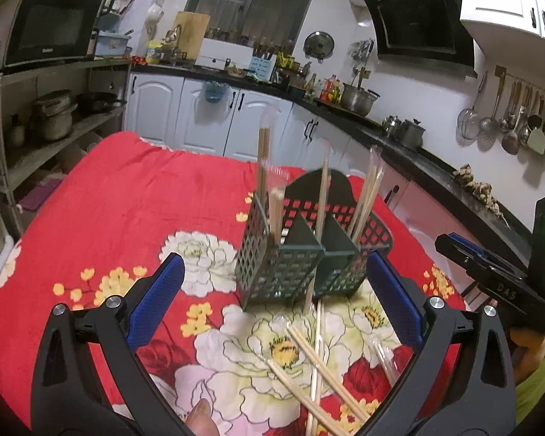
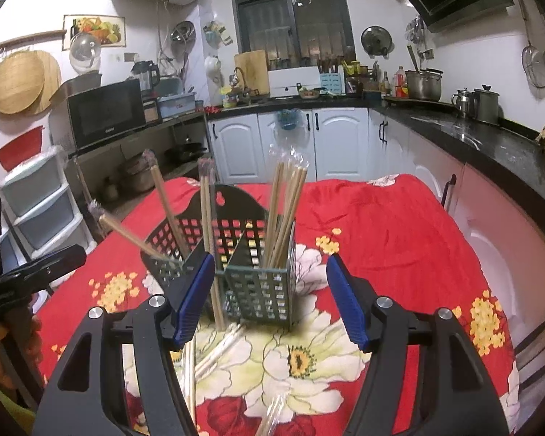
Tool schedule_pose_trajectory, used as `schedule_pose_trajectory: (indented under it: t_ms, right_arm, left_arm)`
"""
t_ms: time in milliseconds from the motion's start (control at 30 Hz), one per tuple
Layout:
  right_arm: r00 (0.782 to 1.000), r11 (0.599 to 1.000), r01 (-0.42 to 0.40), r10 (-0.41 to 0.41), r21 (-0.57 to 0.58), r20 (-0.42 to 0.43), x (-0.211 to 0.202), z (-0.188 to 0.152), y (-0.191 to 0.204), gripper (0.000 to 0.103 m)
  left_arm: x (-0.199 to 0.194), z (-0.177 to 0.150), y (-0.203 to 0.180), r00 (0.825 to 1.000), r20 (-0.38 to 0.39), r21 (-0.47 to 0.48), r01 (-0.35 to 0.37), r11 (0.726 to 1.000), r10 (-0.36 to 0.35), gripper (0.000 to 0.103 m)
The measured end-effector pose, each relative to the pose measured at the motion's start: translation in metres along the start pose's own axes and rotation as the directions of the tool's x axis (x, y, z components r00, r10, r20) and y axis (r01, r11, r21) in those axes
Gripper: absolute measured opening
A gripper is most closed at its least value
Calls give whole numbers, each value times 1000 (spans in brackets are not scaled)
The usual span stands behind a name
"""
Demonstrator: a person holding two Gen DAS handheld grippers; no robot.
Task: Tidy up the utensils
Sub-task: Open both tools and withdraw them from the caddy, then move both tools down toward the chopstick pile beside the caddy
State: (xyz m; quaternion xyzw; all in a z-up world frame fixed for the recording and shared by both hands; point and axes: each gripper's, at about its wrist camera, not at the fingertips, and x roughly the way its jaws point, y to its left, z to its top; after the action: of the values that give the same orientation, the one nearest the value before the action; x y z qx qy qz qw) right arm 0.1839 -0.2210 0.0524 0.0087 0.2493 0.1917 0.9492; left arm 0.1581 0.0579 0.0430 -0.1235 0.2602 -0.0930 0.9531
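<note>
A dark green plastic utensil caddy with latticed walls and solid inner dividers [image 1: 283,265] stands upright on a red cloth printed with large white and yellow flowers [image 1: 127,196], and everything else is placed from it. Inside the caddy, pairs of pale wooden chopsticks in clear wrappers [image 2: 285,210] stand bunched in one end compartment, leaning slightly; in the right wrist view, more chopsticks stand or lean in the compartments to the left of that bunch, one pair tilting far out over the caddy's left rim [image 2: 127,234]. On the cloth just in front of the caddy, on the camera side, loose chopsticks [image 1: 316,363] lie crossed over one another, and one of them rests with its tip against the caddy's front wall. The left gripper [image 1: 276,301], black with blue ribbed pads, sits in front of the caddy with its fingers spread wide and nothing between them, the loose chopsticks on the cloth below the gap. The right gripper [image 2: 270,298] faces the caddy too, its blue-padded fingers apart on either side of the caddy's near corner without pressing on it, and it holds nothing. In the left wrist view the right gripper shows as a black body to the right of the caddy [image 1: 490,276]. Beyond the caddy, white kitchen cabinets under a black countertop [image 1: 214,109] line the far walls.
</note>
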Motion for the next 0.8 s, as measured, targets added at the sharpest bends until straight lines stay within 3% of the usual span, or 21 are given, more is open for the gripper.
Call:
schedule_pose_trajectory:
  t_ms: [333, 800]
  right_arm:
    - [997, 999, -25, 23, -27, -76, 2, -27, 8, 62]
    - [988, 999, -33, 27, -38, -150, 7, -58, 6, 62]
  left_arm:
    - [13, -30, 5, 995, -96, -11, -8, 1000, 7, 92]
    - [34, -60, -5, 974, -223, -6, 47, 999, -47, 90]
